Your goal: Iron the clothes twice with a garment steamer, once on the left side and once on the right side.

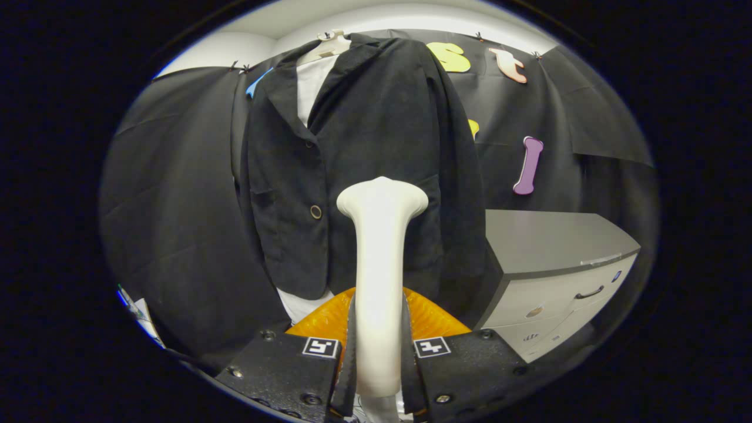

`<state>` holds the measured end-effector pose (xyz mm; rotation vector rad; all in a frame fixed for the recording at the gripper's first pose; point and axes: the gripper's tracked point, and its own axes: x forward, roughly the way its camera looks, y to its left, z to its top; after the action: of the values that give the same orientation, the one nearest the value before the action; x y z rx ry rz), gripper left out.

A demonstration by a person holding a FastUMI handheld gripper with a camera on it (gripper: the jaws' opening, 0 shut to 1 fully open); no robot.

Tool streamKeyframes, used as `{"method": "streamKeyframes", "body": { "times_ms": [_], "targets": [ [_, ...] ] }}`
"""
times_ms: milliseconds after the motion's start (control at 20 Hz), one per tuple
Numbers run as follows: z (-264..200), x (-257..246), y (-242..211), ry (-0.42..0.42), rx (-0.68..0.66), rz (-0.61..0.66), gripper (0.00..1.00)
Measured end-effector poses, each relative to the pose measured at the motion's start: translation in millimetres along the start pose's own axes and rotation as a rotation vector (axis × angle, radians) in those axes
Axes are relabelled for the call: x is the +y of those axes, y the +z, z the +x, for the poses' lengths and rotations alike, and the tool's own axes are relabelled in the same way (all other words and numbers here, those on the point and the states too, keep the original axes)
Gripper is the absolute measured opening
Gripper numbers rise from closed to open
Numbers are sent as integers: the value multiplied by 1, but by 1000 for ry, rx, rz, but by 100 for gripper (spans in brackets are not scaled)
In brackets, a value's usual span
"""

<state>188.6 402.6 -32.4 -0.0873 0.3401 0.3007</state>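
1. The gripper [379,352] is closed on the handle of a white garment steamer [380,264], with both fingers pressing against its sides.
2. The steamer stands upright between the fingers and rises ahead of them, widening into a flared head at the top.
3. The head of the steamer sits in front of the lower front of a black blazer [364,164]; whether it touches the cloth cannot be told.
4. The blazer hangs on a pale mannequin torso [329,44], beyond the fingers and straight ahead of them.
5. The blazer is fastened at the front, and a round button [316,212] sits just beside the steamer head, on the left.
6. A white garment [308,88] shows in the open neckline between the lapels, and white cloth also hangs below the blazer's hem.
7. An orange, ribbed object [432,314] lies low behind the steamer handle, just beyond the fingers; what it is cannot be told.
8. A grey-topped cabinet [558,258] with pale drawers stands to the right of the blazer, its near corner close to the blazer's right side.
9. One drawer front carries a dark curved handle [589,292].
10. Black cloth [176,205] hangs as the backdrop behind the blazer and the cabinet.
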Motion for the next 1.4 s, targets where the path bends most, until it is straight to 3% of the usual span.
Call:
{"method": "streamKeyframes", "body": {
  "times_ms": [950,1400],
  "targets": [
    [1,-7,-101,5,250,20,33],
    [-11,-4,-123,26,325,60,33]
  ]
}}
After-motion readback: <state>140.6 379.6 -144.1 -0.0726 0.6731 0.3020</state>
